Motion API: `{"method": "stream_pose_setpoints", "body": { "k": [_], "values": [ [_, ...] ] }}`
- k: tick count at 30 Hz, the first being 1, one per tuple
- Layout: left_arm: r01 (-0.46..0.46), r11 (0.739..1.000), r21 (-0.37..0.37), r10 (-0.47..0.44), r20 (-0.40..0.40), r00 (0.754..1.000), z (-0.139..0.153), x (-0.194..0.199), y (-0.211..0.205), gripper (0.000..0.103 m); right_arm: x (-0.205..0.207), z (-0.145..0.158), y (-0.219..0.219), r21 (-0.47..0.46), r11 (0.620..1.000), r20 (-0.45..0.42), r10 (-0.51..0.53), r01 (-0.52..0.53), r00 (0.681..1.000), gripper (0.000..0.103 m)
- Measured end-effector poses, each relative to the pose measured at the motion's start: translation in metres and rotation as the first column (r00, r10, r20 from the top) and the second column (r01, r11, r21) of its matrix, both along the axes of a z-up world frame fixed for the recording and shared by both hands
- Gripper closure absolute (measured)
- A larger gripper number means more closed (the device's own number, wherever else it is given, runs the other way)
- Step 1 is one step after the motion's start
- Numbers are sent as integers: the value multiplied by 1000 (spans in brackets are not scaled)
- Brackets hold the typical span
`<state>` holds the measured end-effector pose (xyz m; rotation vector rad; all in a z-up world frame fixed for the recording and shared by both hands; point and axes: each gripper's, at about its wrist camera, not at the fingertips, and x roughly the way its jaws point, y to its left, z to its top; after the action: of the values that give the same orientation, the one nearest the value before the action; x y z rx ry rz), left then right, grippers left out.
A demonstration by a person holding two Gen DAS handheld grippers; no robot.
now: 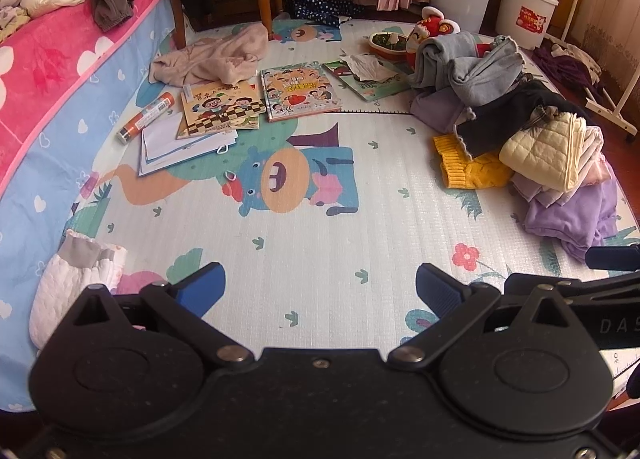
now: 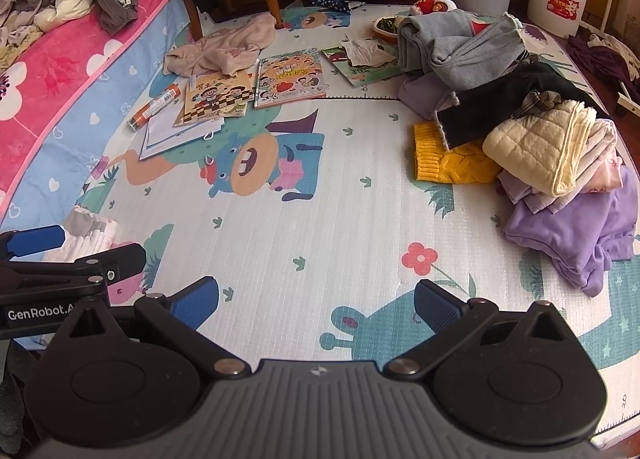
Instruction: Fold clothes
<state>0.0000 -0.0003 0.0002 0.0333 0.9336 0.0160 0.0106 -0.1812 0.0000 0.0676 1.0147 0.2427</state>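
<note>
Black gripper housing fills the bottom of both views. The left gripper [image 1: 320,291] and the right gripper [image 2: 316,299] both stand with jaws spread wide and nothing between the blue pads, only bare play mat [image 1: 320,219] under them.

At the left gripper's lower left lies a white quilted garment [image 1: 76,283] with a grey cuff; its lower part is hidden behind the housing, so what kind of garment it is stays unclear. In the right wrist view the same piece is partly covered by the other gripper's arm.

The pile of clothes [image 2: 532,131] lies well apart from both sets of jaws, ahead and to the right on the mat: a purple sweatshirt [image 2: 576,235] nearest, a cream quilted jacket [image 2: 536,147] on top, a yellow knit sweater [image 2: 444,163] half buried under a black garment [image 2: 496,107], grey trousers [image 2: 456,43] behind.

A beige garment [image 1: 216,59] lies crumpled at the far left beside picture books [image 1: 300,91]. More clothes heap on the pink bed [image 1: 48,59], cut off by the frame edge.
</note>
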Motion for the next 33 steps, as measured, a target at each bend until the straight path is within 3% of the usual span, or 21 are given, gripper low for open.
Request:
{"method": "stream_pose_setpoints", "body": {
  "k": [5,11,33],
  "values": [
    [5,1000,25,-6,27,1000,3,-1,-6,1,-1,4,4,2,1000,3,-2,2,1000,0],
    [-1,1000,-25,1,-7,1000,10,8,-4,1,0,2,-1,15,1000,7,-6,5,1000,0],
    [1,1000,12,-1,9,1000,5,4,-7,1,0,-4,2,2,1000,0,2,-2,1000,0]
  ]
}}
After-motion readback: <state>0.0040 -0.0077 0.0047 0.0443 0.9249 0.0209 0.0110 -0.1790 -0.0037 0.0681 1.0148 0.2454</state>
